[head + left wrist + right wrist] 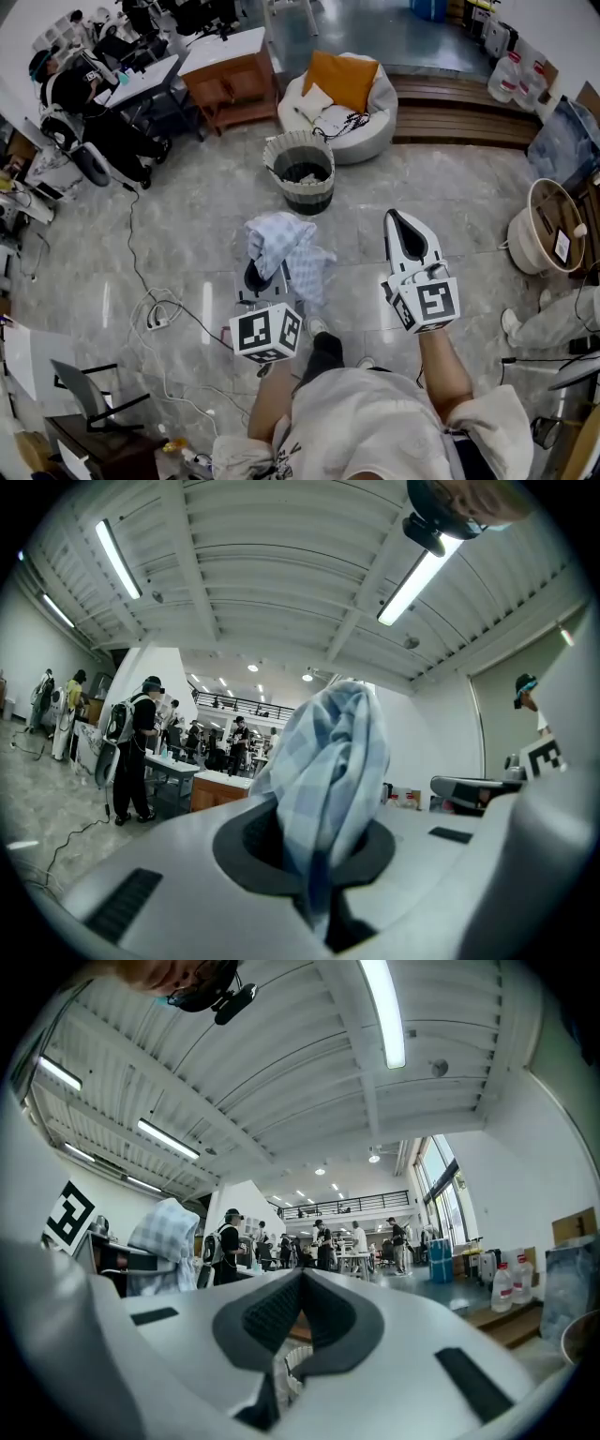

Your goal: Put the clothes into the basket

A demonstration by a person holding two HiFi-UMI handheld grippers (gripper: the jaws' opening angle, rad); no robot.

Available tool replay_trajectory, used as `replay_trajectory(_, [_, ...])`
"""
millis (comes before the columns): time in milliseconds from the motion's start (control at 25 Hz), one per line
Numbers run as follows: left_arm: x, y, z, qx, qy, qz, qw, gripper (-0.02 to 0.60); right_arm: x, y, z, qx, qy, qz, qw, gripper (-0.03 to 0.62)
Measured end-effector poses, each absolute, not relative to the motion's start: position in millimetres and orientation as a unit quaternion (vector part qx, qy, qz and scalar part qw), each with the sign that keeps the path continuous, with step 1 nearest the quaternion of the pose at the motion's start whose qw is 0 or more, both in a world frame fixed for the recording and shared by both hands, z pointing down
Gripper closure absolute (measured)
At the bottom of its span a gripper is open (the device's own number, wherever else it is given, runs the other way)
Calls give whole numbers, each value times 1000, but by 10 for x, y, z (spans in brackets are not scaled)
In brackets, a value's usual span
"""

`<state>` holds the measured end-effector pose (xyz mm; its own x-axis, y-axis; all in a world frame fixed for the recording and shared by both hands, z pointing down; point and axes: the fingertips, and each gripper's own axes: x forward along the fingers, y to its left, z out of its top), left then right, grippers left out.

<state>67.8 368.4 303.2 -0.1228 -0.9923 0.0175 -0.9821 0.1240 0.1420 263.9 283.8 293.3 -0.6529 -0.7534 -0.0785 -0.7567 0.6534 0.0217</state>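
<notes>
Glossy grey floor bears basket; left gripper pinches checked cloth.

cloth: blue-white check | basket: pale, dark-banded | cushion: orange

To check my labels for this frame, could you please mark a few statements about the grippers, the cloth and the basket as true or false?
1. The left gripper is clamped on a blue checked cloth. True.
2. The right gripper holds a garment too. False: its jaws are together with nothing between them.
3. The checked cloth already lies in the basket. False: it hangs from the left gripper above the floor, short of the basket.
4. An orange cushion rests on the white beanbag beyond the basket. True.
</notes>
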Motion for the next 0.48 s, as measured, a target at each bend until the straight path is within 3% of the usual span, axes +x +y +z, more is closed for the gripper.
replay_trajectory(480, [12,2994,3025,668,-740,-57,55,546,1843,2209,2931,-417,908,48,11,606])
